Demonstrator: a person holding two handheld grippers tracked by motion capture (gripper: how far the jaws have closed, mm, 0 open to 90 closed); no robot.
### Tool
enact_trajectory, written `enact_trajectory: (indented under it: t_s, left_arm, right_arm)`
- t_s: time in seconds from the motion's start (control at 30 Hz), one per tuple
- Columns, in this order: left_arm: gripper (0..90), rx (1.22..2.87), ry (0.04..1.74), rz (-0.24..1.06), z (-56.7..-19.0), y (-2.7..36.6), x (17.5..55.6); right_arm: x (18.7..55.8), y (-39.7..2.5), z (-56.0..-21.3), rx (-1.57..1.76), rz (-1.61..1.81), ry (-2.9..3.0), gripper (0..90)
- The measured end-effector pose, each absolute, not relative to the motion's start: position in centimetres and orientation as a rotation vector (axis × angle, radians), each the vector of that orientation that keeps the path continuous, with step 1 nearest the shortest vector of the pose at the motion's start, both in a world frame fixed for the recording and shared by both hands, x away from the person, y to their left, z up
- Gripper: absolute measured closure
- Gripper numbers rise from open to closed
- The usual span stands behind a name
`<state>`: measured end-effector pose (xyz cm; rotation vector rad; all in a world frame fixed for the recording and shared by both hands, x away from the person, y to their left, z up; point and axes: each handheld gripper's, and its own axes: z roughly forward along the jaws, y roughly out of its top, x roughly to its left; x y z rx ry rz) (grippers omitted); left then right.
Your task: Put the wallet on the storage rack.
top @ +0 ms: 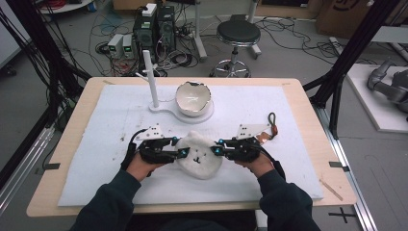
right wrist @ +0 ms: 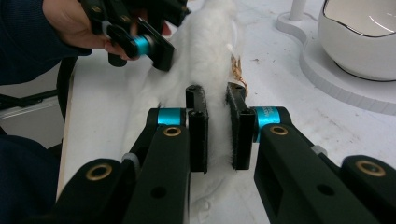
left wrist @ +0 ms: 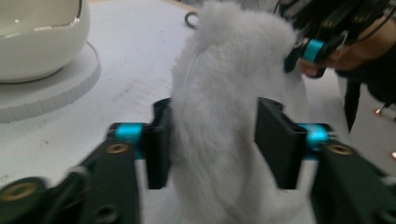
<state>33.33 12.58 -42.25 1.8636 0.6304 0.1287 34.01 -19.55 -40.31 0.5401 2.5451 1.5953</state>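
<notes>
A white fluffy plush pouch (top: pixel 198 159) with a small dark face mark lies mid-table on the white mat (top: pixel 96 144). My left gripper (top: pixel 185 153) holds its left side, my right gripper (top: pixel 216 150) its right side. In the left gripper view the fur (left wrist: pixel 233 60) bulges between the two pads, which press it from both sides; the left gripper (left wrist: pixel 215 135) is shut on it. In the right gripper view the right gripper (right wrist: pixel 217 126) pinches a thin edge of the pouch (right wrist: pixel 205 51), jaws nearly together, beside a small brownish tag (right wrist: pixel 236 70).
A white egg-shaped bowl (top: pixel 193 98) sits on a white stand with an upright post (top: pixel 150 77) behind the pouch. A dark strap with an orange piece (top: pixel 273 126) lies right of my right hand. The table edge runs close to the person's body.
</notes>
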Motion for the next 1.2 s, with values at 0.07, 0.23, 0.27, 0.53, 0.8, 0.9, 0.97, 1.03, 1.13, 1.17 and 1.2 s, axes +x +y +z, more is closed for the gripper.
enact_trajectory:
  t_s: [0.07, 0.23, 0.27, 0.53, 0.8, 0.9, 0.97, 1.03, 1.13, 1.17, 1.2]
  left_arm:
    - [73.2, 1.857, 0.640, 0.119, -42.2, 12.7, 33.4]
    - [77.9, 1.821, 0.634, 0.154, -41.6, 13.1, 33.2]
    - [78.2, 1.795, 0.644, 0.166, -41.4, 13.3, 33.2]
    - [78.6, 1.593, 0.648, 0.204, -40.4, 14.7, 32.9]
    - [77.7, 1.624, 0.624, 0.162, -41.0, 14.2, 32.8]
    - [77.8, 1.651, 0.605, 0.142, -41.2, 13.8, 32.8]
    - [78.2, 1.631, 0.596, 0.137, -41.0, 13.8, 32.7]
    - [78.6, 1.600, 0.589, 0.136, -40.8, 14.0, 32.7]
    - [78.8, 1.569, 0.579, 0.130, -40.6, 14.2, 32.6]
    - [78.8, 1.568, 0.571, 0.126, -40.6, 14.2, 32.6]
    - [78.8, 1.564, 0.565, 0.122, -40.6, 14.1, 32.5]
  right_arm:
    - [34.1, -19.6, -40.3, 0.565, 1.580, 2.540, 81.0]
    - [34.3, -19.8, -40.4, 0.683, 1.580, 2.490, 64.8]
    - [34.4, -20.0, -40.5, 0.729, 1.585, 2.470, 58.5]
    - [34.8, -19.6, -41.7, 0.847, 1.607, 2.559, 41.3]
    - [35.2, -20.9, -41.0, 0.899, 1.709, 2.495, 77.0]
    - [35.2, -21.5, -40.7, 0.906, 1.731, 2.442, 78.6]
    - [35.3, -21.7, -40.7, 0.915, 1.729, 2.435, 77.8]
    - [35.3, -21.6, -40.8, 0.919, 1.720, 2.434, 67.6]
    - [35.4, -21.0, -41.3, 0.945, 1.683, 2.460, 48.9]
    - [35.5, -20.5, -41.7, 0.939, 1.683, 2.512, 49.4]
    - [35.5, -20.5, -41.7, 0.939, 1.683, 2.512, 49.4]
